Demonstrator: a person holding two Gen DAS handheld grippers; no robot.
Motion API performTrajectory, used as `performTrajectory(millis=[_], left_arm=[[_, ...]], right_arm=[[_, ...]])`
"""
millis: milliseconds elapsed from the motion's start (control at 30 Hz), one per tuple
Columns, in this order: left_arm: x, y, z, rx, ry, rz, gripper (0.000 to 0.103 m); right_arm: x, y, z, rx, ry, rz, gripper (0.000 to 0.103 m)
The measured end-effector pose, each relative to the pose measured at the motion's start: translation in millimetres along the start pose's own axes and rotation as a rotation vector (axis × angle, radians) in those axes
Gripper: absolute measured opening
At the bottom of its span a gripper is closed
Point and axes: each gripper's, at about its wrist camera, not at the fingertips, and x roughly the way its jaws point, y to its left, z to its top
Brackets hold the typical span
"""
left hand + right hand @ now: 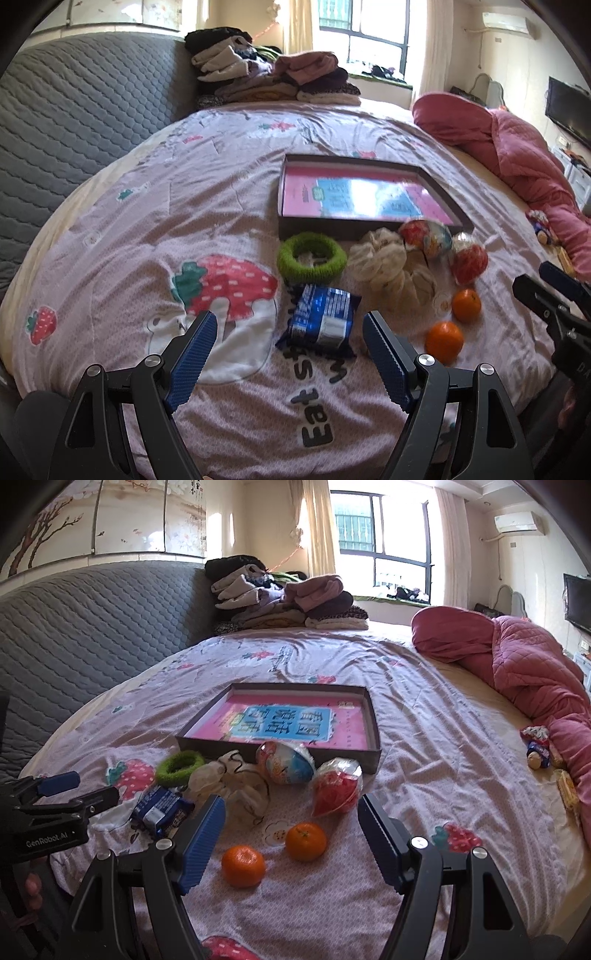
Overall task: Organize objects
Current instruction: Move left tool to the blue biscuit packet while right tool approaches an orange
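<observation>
Clutter for sorting lies on the bed (pixel 424 709), in front of a shallow dark tray (pixel 373 753) with a pink and blue book (pixel 288 723) lying flat inside. Just before the tray's near wall sit a green fuzzy ring (pixel 312 258), a cream cloth pouch (pixel 384 258) and two plastic-wrapped toy eggs (pixel 286 762), one touching the wall. Nearer the cameras lie a blue snack packet (pixel 320 321) and two oranges (pixel 243 866), close together but apart. The left claw (pixel 288 354) hovers wide and empty, the packet lying just beyond its tips. The right claw (pixel 291 842) hovers wide and empty too, the oranges lying between its fingers. Folded clothes (pixel 280 598) are stacked against the grey headboard (pixel 92 627), and a pink quilt (pixel 524 664) is bunched on the right.
</observation>
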Motion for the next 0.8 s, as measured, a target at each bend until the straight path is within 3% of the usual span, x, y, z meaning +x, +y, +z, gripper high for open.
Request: performTrajectory(millis=[800], left_arm=[[50,-12,-7,0.068,0.095,-0.026,0.082]], right_arm=[[36,23,-38,-0.046,0.165,0.06,0.071]])
